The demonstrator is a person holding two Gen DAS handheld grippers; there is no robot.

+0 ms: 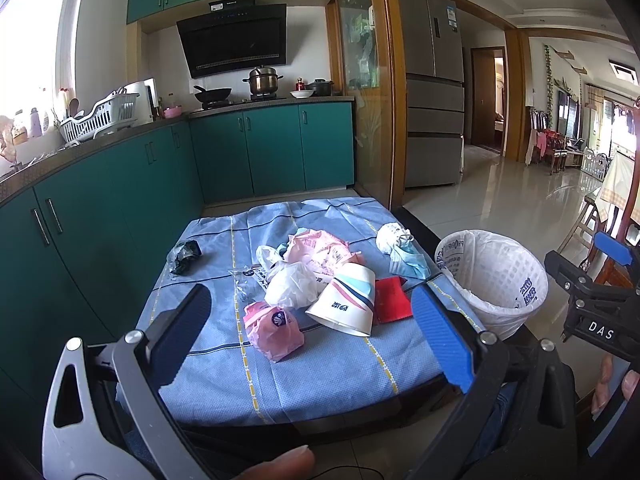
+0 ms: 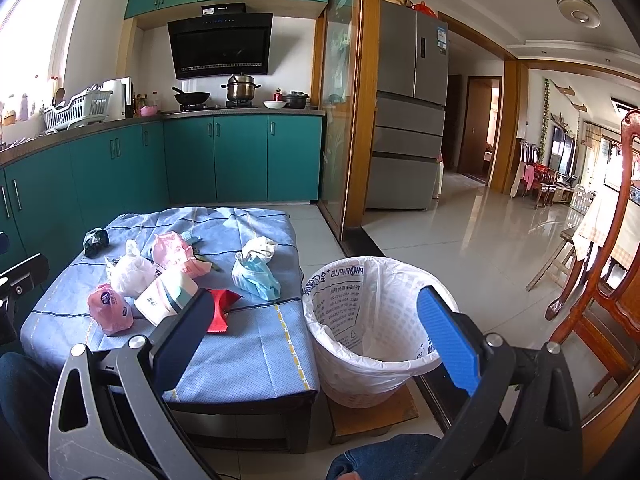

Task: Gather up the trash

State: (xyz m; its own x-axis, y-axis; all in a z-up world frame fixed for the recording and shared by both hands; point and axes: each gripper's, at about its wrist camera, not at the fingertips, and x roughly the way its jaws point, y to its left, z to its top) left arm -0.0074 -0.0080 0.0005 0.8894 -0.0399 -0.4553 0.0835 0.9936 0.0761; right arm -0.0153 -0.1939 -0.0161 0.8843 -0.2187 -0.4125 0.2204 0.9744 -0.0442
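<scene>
We hold the left gripper [image 1: 316,336] and right gripper [image 2: 320,332] wide apart, both empty. Lower centre, all the trash lies uncollected on the table [image 1: 344,372]: pink bag [image 1: 274,330], paper cup [image 1: 348,300], face mask [image 1: 408,260]. The bin [image 2: 376,320] looks empty. Only the right view shows inside it.
</scene>
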